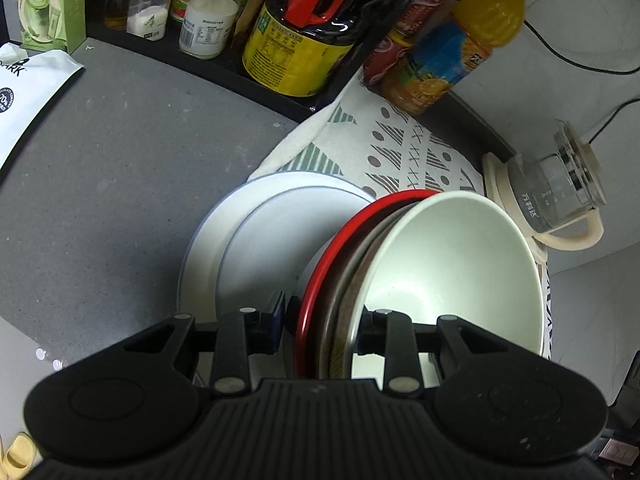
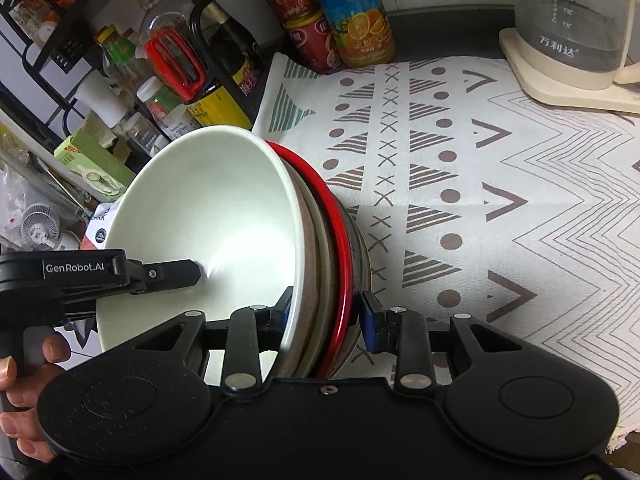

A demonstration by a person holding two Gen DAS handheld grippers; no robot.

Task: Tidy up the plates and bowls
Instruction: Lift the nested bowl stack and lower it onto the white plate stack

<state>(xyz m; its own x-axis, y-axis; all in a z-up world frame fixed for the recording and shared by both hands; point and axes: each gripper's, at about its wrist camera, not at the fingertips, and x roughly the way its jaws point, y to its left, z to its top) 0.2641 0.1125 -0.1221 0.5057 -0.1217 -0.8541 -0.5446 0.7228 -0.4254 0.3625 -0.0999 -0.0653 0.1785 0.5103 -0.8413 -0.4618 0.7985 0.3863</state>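
Note:
A nested stack of bowls is held on edge: a white bowl point(image 1: 452, 264) innermost, a brown bowl point(image 1: 352, 292), then a red-rimmed bowl point(image 1: 320, 280). My left gripper point(image 1: 324, 328) is shut on the stack's rim. My right gripper point(image 2: 326, 316) is shut on the same stack, with the white bowl point(image 2: 208, 216) and red rim point(image 2: 340, 240) between its jaws. The left gripper's finger point(image 2: 172, 274) shows inside the white bowl. Two stacked white plates point(image 1: 264, 240) lie flat on the counter, behind and left of the bowls.
A patterned cloth point(image 2: 480, 184) covers the counter on the right. A glass kettle on a cream base point(image 2: 572, 36) stands at its far corner. Bottles and jars point(image 1: 296, 28) line a rack at the back. A white bag point(image 1: 24, 92) lies far left on the grey counter point(image 1: 120, 168).

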